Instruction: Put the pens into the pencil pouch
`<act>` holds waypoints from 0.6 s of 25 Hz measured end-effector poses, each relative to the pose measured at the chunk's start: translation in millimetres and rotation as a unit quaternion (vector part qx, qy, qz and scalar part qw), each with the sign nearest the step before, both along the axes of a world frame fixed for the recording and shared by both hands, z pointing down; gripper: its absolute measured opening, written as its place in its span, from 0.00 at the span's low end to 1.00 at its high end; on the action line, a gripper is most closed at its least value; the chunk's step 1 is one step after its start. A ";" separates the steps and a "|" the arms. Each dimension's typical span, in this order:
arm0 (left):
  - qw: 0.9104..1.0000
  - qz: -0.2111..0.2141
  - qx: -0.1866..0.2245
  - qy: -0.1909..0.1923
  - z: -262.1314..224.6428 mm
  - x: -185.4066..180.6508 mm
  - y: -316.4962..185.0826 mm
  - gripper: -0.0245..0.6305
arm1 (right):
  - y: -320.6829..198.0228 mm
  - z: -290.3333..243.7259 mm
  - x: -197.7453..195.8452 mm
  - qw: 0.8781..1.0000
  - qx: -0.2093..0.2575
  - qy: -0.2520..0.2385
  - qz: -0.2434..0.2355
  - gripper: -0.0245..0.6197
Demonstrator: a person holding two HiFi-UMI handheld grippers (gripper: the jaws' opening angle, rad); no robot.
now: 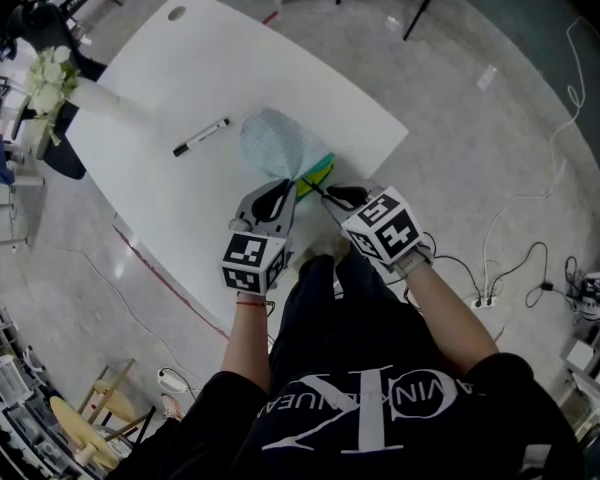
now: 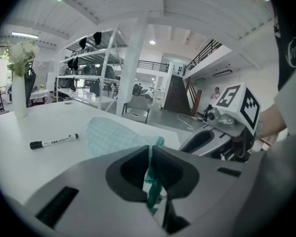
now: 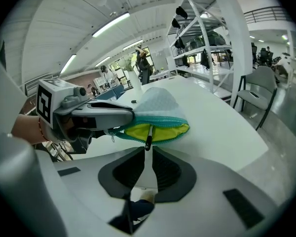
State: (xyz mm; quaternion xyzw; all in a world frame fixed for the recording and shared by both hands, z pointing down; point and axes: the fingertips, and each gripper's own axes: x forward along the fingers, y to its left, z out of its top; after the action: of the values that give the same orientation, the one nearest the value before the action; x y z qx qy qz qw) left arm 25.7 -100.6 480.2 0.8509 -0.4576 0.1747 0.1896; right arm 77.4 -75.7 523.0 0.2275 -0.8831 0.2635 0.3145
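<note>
Head view takes in the white counter, which carries everything. On it, just ahead of both tools, lies the pencil pouch, pale blue cloth with a teal zip and a yellow lining, its mouth gaping toward the tools. The left tool is clenched on the teal zip edge at the pouch's near corner and lifts that lip. The right tool, just beside it, grasps a slim pen by its rear end, with the pen's front end already inside the yellow opening. A black-and-white marker lies loose on the counter, well beyond and to the left of the left tool.

The pouch looks soft and light, likely to sag shut or slide, so the stiffer zip edge is the best hold. The pen and marker look rigid, smooth and light; a mid-barrel pinch should stop them pivoting.
</note>
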 end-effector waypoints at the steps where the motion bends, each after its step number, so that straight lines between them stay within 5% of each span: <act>1: 1.000 -0.001 0.000 0.002 -0.7 0.0 0.3 0.08 | 0.8 0.6 -0.9 1.000 0.000 0.002 -0.002 0.13; 15: 1.000 0.022 0.007 0.016 -8.6 7.0 11.3 0.07 | -5.5 -8.3 -21.0 1.000 0.015 0.004 -0.007 0.09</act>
State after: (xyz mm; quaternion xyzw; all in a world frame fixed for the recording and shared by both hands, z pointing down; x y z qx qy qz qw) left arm 32.7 -89.3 471.6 0.8646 -0.4374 0.1619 0.1869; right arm 56.4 -81.2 514.6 0.2268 -0.8873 0.2476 0.3162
